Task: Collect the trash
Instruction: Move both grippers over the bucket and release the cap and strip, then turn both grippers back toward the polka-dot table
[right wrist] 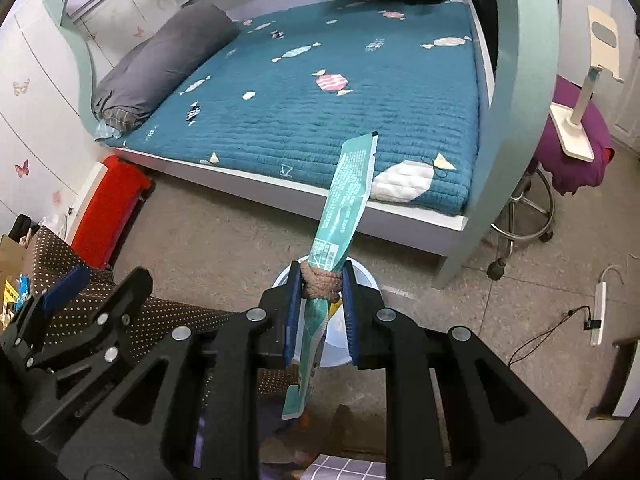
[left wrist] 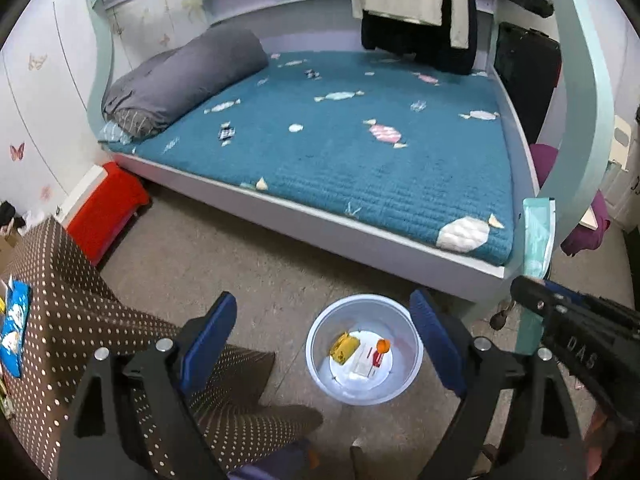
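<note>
In the left wrist view my left gripper (left wrist: 324,340) hangs open and empty over a pale blue bin (left wrist: 320,376) on the floor. Inside the bin lie a yellow wrapper (left wrist: 343,350), a white packet and a small red and orange piece. My right gripper (right wrist: 320,308) is shut on a long teal wrapper (right wrist: 348,200) that has a brown cord (right wrist: 322,282) wound around it where the pads press. The wrapper sticks up past the fingertips and hangs down behind them. The bin's rim (right wrist: 370,280) shows just beyond the right gripper. The left gripper (right wrist: 108,280) appears at the left of that view.
A bed with a teal quilt (left wrist: 360,152) fills the background, a rolled grey blanket (left wrist: 180,80) on it. A red stool (left wrist: 106,210) stands left of it. A brown dotted cloth (left wrist: 80,320) drapes close on the left. A purple stool (right wrist: 572,152) and a power strip (right wrist: 598,312) are on the right.
</note>
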### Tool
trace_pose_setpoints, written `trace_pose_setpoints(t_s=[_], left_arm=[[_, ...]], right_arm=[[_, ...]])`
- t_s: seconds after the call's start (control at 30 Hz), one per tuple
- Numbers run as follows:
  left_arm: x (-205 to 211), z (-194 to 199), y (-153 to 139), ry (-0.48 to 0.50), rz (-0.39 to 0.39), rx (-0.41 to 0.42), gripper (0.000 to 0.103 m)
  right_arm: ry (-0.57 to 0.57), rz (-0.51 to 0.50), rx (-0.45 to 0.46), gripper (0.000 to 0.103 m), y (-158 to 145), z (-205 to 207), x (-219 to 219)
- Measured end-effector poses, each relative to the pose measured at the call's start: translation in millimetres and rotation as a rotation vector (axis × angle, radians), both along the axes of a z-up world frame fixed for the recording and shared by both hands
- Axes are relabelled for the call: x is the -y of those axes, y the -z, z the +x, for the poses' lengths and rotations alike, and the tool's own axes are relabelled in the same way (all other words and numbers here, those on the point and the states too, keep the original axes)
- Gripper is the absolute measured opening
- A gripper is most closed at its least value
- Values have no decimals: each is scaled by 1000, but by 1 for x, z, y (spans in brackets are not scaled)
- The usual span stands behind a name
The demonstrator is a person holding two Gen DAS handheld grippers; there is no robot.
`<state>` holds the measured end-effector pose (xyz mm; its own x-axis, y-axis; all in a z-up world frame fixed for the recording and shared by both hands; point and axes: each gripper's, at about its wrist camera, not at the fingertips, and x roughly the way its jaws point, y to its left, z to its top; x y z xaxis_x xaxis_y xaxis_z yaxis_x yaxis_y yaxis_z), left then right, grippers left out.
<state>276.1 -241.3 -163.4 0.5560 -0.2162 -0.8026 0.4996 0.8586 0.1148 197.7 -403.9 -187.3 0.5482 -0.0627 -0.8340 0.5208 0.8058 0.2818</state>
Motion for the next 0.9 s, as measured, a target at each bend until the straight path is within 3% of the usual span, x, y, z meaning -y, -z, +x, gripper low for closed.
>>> trace_pose_setpoints(t_s=[0.27, 0.3, 0.33, 0.37, 0.43, 0.73, 0.9], left_arm=[[-45, 15, 8, -82, -13, -46, 86], [-49, 16, 9, -90, -13, -50, 86], [-53, 17, 10, -99, -13, -55, 86], [-57, 17, 10, -105, -13, -57, 86], [-65, 17, 10, -114, -18, -60, 86], [-71, 16, 19, -127, -26, -97, 84], [-70, 12, 19, -120, -24, -100, 83]], right_arm=[[-124, -31, -5, 22, 1, 36, -33], [-136, -44, -9, 34, 1, 40, -35], [-127, -68, -21, 74, 0, 43, -37], [-97, -111, -13, 84, -3, 43, -38], [-104, -148, -10, 84, -4, 43, -42], [-129, -107, -100, 84, 19, 34, -47], [-110, -100, -108, 84, 17, 28, -49]])
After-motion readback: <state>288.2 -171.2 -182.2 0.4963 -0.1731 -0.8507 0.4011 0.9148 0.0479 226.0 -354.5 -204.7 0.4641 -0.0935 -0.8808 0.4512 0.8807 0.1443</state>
